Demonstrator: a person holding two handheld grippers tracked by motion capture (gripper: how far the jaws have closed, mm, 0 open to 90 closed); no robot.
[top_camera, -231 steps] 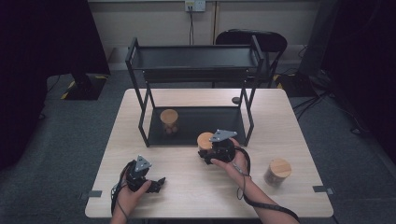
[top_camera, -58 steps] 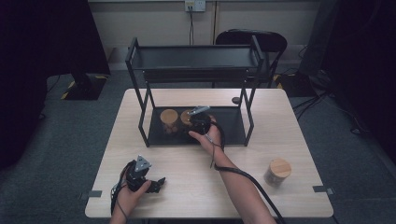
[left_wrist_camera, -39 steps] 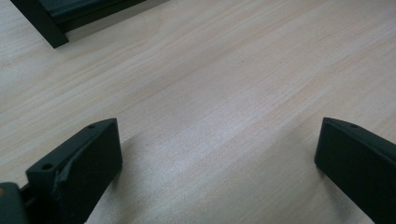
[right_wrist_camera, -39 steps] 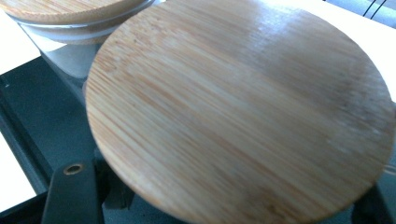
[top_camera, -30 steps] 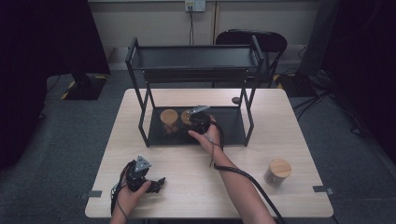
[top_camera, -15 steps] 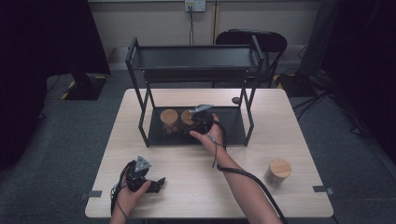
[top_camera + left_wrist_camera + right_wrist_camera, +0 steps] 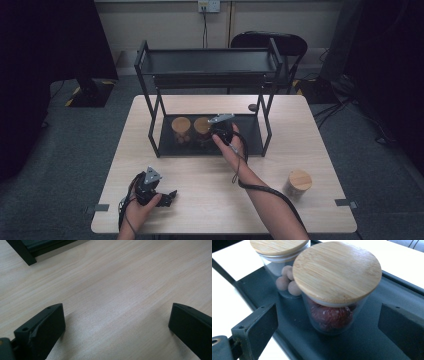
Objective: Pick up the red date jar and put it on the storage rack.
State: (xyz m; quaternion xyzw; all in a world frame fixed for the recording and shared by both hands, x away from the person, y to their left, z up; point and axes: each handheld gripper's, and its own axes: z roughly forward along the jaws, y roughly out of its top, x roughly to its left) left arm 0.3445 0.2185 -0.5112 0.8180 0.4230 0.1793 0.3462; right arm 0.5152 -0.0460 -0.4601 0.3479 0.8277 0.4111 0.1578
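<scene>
Two glass jars with wooden lids stand side by side on the lower shelf (image 7: pixel 251 136) of a black two-tier rack. The left jar (image 7: pixel 181 130) (image 7: pixel 283 277) holds brown balls. The right jar (image 7: pixel 202 127) (image 7: pixel 337 292) holds something red. My right gripper (image 7: pixel 214 135) (image 7: pixel 329 315) is just in front of the red jar. Its jaws have just been opening and now stand wide, with the jar between them and untouched. Near the table's front left, my left gripper (image 7: pixel 167 196) (image 7: pixel 116 312) rests open over bare wood.
A third lidded jar (image 7: pixel 299 183) stands on the table (image 7: pixel 200 210) at the front right. The rack's top shelf (image 7: pixel 210 62) overhangs the jars, with posts at each corner. One rack foot (image 7: pixel 22 252) lies ahead of the left gripper. A chair (image 7: pixel 270 40) stands behind the table.
The red jar, earlier carried in the right gripper in front of the rack, now stands on the lower shelf. The right gripper has let go and drawn back slightly. The left hand stayed still.
</scene>
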